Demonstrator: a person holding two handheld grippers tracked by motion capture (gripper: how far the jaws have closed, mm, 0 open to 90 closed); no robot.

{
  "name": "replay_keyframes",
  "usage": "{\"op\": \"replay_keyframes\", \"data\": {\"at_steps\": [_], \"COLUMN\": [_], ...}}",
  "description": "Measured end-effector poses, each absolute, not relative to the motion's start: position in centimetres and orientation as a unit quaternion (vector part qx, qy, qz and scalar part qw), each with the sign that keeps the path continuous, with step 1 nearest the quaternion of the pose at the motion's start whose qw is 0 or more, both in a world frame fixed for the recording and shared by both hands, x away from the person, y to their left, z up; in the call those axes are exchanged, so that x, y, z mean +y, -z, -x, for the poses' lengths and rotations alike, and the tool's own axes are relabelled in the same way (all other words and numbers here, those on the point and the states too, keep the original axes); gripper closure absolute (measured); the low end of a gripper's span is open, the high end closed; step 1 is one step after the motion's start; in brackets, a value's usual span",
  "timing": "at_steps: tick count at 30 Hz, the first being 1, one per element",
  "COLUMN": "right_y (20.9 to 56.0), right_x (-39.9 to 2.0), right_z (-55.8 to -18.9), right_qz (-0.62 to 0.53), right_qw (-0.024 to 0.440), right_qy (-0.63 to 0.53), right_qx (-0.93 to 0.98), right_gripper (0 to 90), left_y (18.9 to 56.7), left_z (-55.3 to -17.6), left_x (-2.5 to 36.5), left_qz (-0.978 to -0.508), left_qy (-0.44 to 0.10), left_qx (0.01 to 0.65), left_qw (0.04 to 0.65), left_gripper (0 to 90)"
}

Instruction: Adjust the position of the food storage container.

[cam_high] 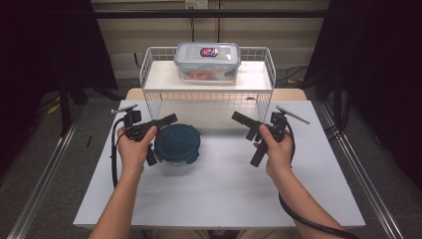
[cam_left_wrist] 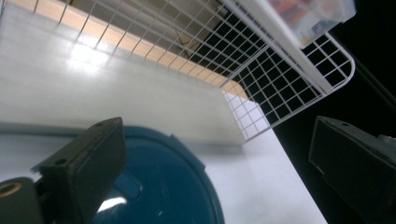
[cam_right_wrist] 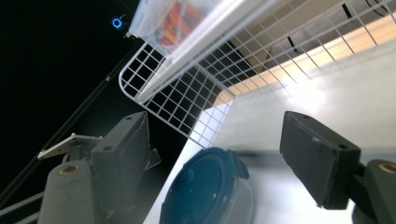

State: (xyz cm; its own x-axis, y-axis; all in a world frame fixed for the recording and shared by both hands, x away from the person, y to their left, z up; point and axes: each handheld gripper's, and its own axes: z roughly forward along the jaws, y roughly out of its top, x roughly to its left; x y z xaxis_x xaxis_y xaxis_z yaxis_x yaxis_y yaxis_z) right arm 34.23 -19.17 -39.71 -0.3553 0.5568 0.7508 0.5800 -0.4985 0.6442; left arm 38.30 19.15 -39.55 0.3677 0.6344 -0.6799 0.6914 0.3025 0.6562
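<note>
1. Two grippers sit in your hands in the high view; your left gripper [cam_high: 160, 138] is at the left rim of the round container with the dark teal lid [cam_high: 176, 143], its jaws standing apart, one above the lid's far edge and one at its near left side; your right gripper [cam_high: 249, 140] is held over bare table [cam_high: 224, 184], well apart from the round container, its jaws likewise spread with nothing between them; the round container stands on the table just in front of the white wire rack [cam_high: 208, 82]; a clear rectangular box [cam_high: 207, 60] with a pale lid rests on the rack's top shelf.

2. In the left gripper view, your left gripper [cam_left_wrist: 219, 168] shows its two black jaws wide apart; the teal lid [cam_left_wrist: 163, 186] lies low between them, nearer the jaw on the picture's left, and you cannot tell from here whether that jaw touches it; the wire rack [cam_left_wrist: 280, 79] rises behind, tilted in the picture, with the clear box [cam_left_wrist: 313, 14] at the top edge.

3. In the right gripper view, your right gripper [cam_right_wrist: 215, 158] has its jaws spread and pressing on nothing; the round container [cam_right_wrist: 210, 191] shows farther off between them, on the table; beside it your left gripper [cam_right_wrist: 70, 149] with its grey plate shows at the picture's left; the rack [cam_right_wrist: 187, 102] and the clear box [cam_right_wrist: 168, 23] stand above.
</note>
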Motion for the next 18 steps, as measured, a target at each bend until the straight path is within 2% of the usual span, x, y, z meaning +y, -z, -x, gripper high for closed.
{"op": "replay_keyframes", "data": {"at_steps": [13,18], "right_y": [41.1,41.2], "right_x": [-19.7,-19.7], "right_z": [-33.3,-33.0], "right_qz": [0.562,0.556], "right_qw": [0.014,0.013], "right_qy": [0.646,0.649], "right_qx": [-0.517,-0.519], "right_gripper": [23.1,22.8], "left_y": [42.1,42.6], "left_z": [-37.9,-38.0], "left_x": [21.0,21.7], "left_qz": [-0.606,-0.602], "left_qy": [0.018,0.004], "left_qx": [0.598,0.604], "left_qw": [0.524,0.522], "left_gripper": [8.6,14.0]}}
